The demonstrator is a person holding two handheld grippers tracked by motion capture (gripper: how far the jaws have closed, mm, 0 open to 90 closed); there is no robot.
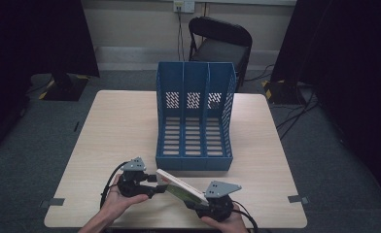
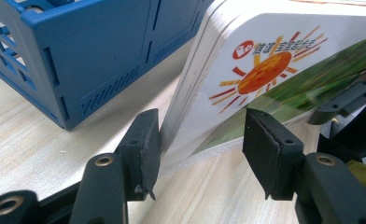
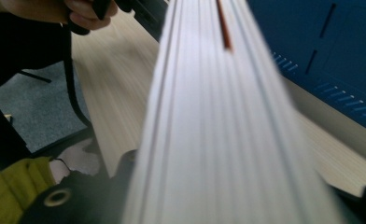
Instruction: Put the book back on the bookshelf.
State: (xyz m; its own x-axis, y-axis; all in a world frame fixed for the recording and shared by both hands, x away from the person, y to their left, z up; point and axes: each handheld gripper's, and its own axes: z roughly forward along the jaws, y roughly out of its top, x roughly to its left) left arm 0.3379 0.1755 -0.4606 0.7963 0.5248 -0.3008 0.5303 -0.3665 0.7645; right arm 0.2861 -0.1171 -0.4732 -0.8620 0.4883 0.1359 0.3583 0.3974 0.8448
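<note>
A thick white book (image 1: 181, 188) with a sun and green picture on its cover (image 2: 265, 70) is held tilted above the front of the table. My right gripper (image 1: 204, 200) is shut on its right end, and the page edges (image 3: 218, 116) run up between that gripper's jaws (image 3: 246, 186). My left gripper (image 1: 154, 186) is open, and the book's left corner sits between its pads (image 2: 202, 140). The left pad (image 2: 146, 144) is close to the page edge. A blue three-slot file organizer (image 1: 194, 73) stands just behind the book (image 2: 92, 51) (image 3: 330, 46).
The light wooden table (image 1: 120, 126) has bare room left and right of the organizer. A black folding chair (image 1: 221, 43) stands behind the table's far edge. Cables lie on the grey floor at the right (image 1: 295, 116). Tape marks (image 1: 56, 201) sit at the front corners.
</note>
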